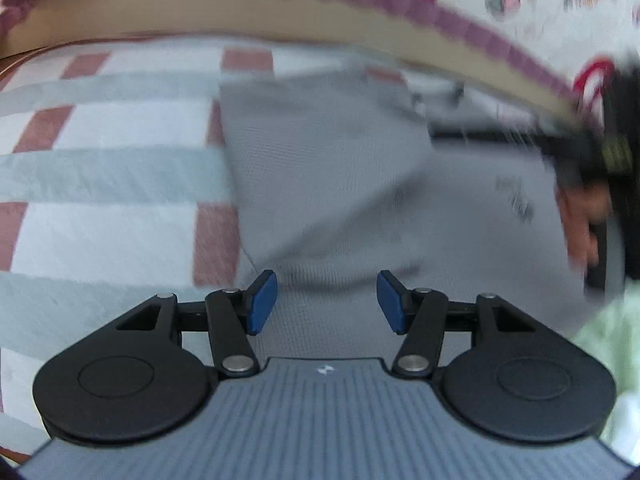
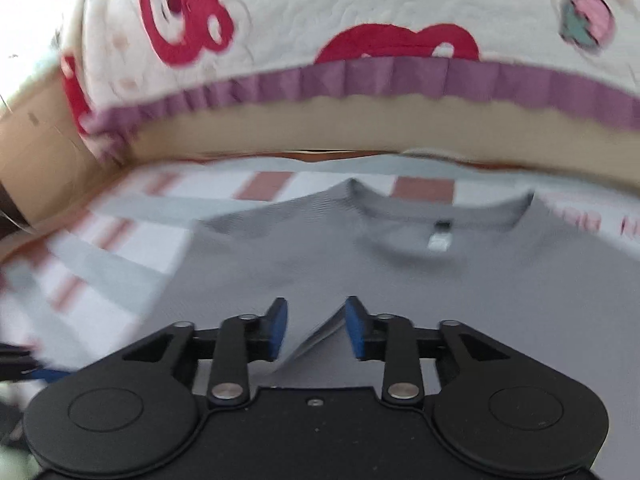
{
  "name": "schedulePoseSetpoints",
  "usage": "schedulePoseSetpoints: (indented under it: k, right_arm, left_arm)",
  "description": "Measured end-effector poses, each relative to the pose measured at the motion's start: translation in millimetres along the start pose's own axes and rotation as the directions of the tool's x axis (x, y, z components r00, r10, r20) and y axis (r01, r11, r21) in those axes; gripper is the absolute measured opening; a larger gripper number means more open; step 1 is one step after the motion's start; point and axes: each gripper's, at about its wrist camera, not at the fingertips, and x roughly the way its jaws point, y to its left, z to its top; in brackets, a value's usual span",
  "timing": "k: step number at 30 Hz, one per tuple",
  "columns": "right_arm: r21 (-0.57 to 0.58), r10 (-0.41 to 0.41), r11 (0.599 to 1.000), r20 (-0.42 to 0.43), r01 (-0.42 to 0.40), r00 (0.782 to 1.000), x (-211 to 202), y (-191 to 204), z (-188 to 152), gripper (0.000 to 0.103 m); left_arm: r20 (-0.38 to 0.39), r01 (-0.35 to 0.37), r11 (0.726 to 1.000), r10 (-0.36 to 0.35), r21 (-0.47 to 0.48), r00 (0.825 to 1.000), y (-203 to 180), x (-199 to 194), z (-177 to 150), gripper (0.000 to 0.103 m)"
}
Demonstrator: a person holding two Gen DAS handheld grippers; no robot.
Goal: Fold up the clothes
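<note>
A grey T-shirt (image 1: 332, 168) lies flat on a checked sheet, with its neckline (image 2: 440, 210) and label toward the far side in the right wrist view. My left gripper (image 1: 327, 303) hovers open over the shirt's near part with nothing between its blue pads. My right gripper (image 2: 317, 329) is open too. A raised fold of the grey cloth (image 2: 320, 336) stands in its gap and leans toward the right pad without being pinched. A hand (image 1: 580, 216) holding the black body of the other gripper shows at the right edge of the left wrist view.
The sheet (image 1: 100, 168) has white squares, grey bands and red-brown patches. Behind the shirt runs a beige edge (image 2: 320, 128) topped by a white quilt (image 2: 360, 0) with red bear prints and a purple frill. Something pale green (image 1: 600, 328) lies at the right.
</note>
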Motion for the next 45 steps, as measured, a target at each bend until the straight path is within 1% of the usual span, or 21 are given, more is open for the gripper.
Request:
schedulePoseSetpoints:
  k: [2, 4, 7, 9, 10, 12, 14, 15, 17, 18, 22, 25, 29, 32, 35, 37, 38, 40, 42, 44, 45]
  right_arm:
    - [0.039, 0.100, 0.994, -0.010, -0.099, 0.995, -12.2, 6.2, -13.1, 0.040]
    - [0.003, 0.151, 0.989, -0.052, -0.151, 0.987, -10.8, 16.7, -24.3, 0.040]
    - [-0.079, 0.154, 0.983, -0.124, -0.164, 0.980, 6.4, 32.9, -37.9, 0.045]
    - [-0.087, 0.134, 0.985, -0.145, -0.147, 0.980, 22.0, 36.7, -42.4, 0.047]
    - [-0.091, 0.133, 0.985, -0.146, -0.147, 0.980, 26.8, 38.3, -42.9, 0.046]
    - [-0.086, 0.167, 0.980, -0.136, -0.179, 0.977, 25.9, 41.4, -40.0, 0.005]
    - [-0.031, 0.219, 0.974, -0.140, -0.225, 0.966, 15.8, 43.1, -39.5, 0.005]
    - [-0.029, 0.215, 0.975, -0.139, -0.221, 0.967, 10.2, 43.8, -41.3, 0.005]
    - [-0.042, 0.170, 0.983, -0.150, -0.178, 0.974, 1.9, 44.5, -45.9, 0.005]
    - [-0.050, 0.152, 0.986, -0.156, -0.162, 0.976, -0.7, 44.2, -48.1, 0.005]
    - [-0.032, 0.130, 0.990, -0.169, -0.138, 0.977, 3.1, 36.0, -55.4, 0.005]
    - [-0.047, 0.128, 0.989, -0.195, -0.140, 0.972, 5.0, 37.6, -63.6, 0.004]
    - [-0.092, 0.111, 0.987, -0.225, -0.134, 0.968, 0.6, 40.5, -70.9, 0.004]
    - [-0.093, 0.092, 0.989, -0.248, -0.118, 0.964, -9.2, 34.3, -71.8, 0.005]
    - [-0.079, 0.049, 0.994, -0.222, -0.069, 0.974, -30.8, 18.0, -70.9, 0.010]
    - [-0.009, 0.037, 0.999, -0.162, -0.039, 0.986, -52.0, -7.4, -68.5, 0.016]
    - [0.033, 0.019, 0.999, -0.124, -0.015, 0.992, -64.2, -24.0, -67.2, 0.024]
    - [0.101, -0.049, 0.993, -0.064, 0.055, 0.997, -86.7, -57.5, -65.0, 0.028]
    - [0.182, -0.136, 0.974, -0.022, 0.138, 0.990, -110.9, -94.7, -63.0, 0.029]
    - [0.278, -0.211, 0.940, 0.026, 0.196, 0.977, -136.1, -131.0, -63.4, 0.030]
    - [0.330, -0.239, 0.920, 0.049, 0.210, 0.970, -147.5, -148.6, -64.8, 0.034]
  left_arm:
    - [0.024, -0.023, 0.998, 0.025, -0.050, 0.999, 10.4, -0.3, 2.8, 0.054]
    - [0.023, -0.048, 0.996, 0.050, -0.081, 0.998, 18.9, 7.7, 2.8, 0.052]
    - [0.014, -0.052, 0.990, 0.054, -0.129, 0.998, 27.8, 22.3, 3.9, 0.052]
    - [0.030, -0.059, 0.989, 0.064, -0.136, 0.997, 28.1, 27.8, 6.8, 0.053]
    - [0.045, -0.060, 0.990, 0.066, -0.131, 0.997, 27.2, 28.7, 8.4, 0.053]
    - [0.085, -0.052, 0.991, 0.062, -0.121, 0.994, 24.1, 28.2, 10.7, 0.054]
    - [0.122, -0.038, 0.994, 0.051, -0.102, 0.991, 19.9, 27.2, 11.9, 0.054]
    - [0.128, -0.036, 0.996, 0.047, -0.084, 0.991, 17.3, 27.8, 12.2, 0.054]
    - [0.107, -0.060, 0.998, 0.064, -0.034, 0.992, 10.6, 32.0, 11.8, 0.054]
    - [0.082, -0.094, 0.995, 0.095, -0.010, 0.992, 7.7, 36.1, 11.3, 0.054]
    - [0.007, -0.232, 0.967, 0.232, 0.110, 0.973, -2.4, 55.7, 5.1, 0.055]
    - [-0.018, -0.237, 0.968, 0.239, 0.084, 0.971, 2.0, 57.5, 3.4, 0.057]
    - [-0.033, -0.258, 0.965, 0.260, 0.049, 0.965, 8.8, 55.1, 2.8, 0.069]
    - [-0.036, -0.272, 0.962, 0.272, 0.010, 0.962, 10.1, 51.6, 3.1, 0.067]
    - [0.045, -0.264, 0.964, 0.262, 0.032, 0.964, -0.9, 38.6, 2.8, 0.066]
    - [0.107, -0.242, 0.969, 0.237, 0.040, 0.966, -11.4, 26.0, 1.7, 0.066]
    - [0.133, -0.224, 0.973, 0.216, 0.049, 0.967, -18.0, 22.0, 1.1, 0.066]
    - [0.182, -0.185, 0.980, 0.170, 0.070, 0.969, -31.9, 15.4, -0.2, 0.065]
    - [0.169, -0.128, 0.988, 0.113, 0.084, 0.979, -47.4, 22.5, 2.5, 0.065]
    - [0.148, -0.069, 0.993, 0.054, 0.095, 0.988, -63.2, 31.3, 5.6, 0.054]
    - [0.137, -0.039, 0.994, 0.025, 0.100, 0.990, -71.1, 35.7, 7.2, 0.051]
